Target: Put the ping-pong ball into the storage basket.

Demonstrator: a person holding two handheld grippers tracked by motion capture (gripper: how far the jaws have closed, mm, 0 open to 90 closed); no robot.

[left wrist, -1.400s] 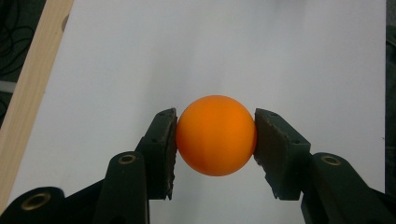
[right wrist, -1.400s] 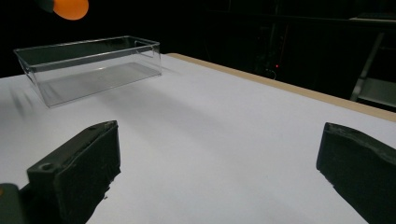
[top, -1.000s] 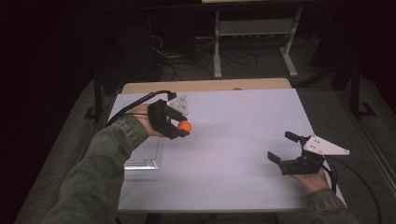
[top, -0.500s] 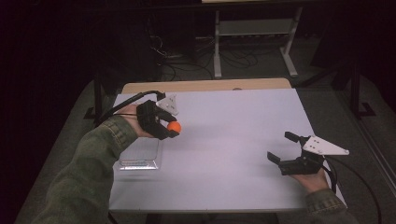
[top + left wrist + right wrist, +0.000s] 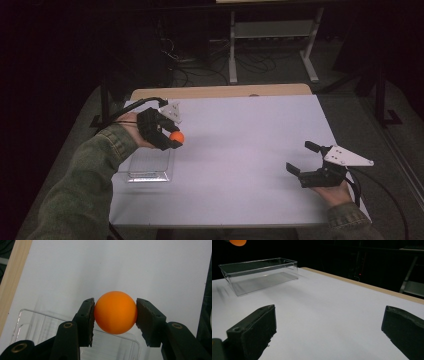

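Jaws of left gripper (image 5: 115, 312) clamp orange ball (image 5: 115, 312) above tray rim (image 5: 130, 338).

1 orange ball (image 5: 176, 136), 1 clear box (image 5: 147, 169), 2 grippers.

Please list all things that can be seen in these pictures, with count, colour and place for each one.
ball: one, orange, held between the left gripper's pads, above the table near the container's far edge.
container: one, clear plastic, rectangular, empty, on the left part of the table.
table: one, white top with a light wood strip along the far edge.
shelf stand: one, pale metal, on the floor behind the table, cables near it.
left gripper: one, black, shut on the ball, held by a hand in an olive sleeve.
right gripper: one, black with a grey plate, jaws open and empty, low at the table's right side.
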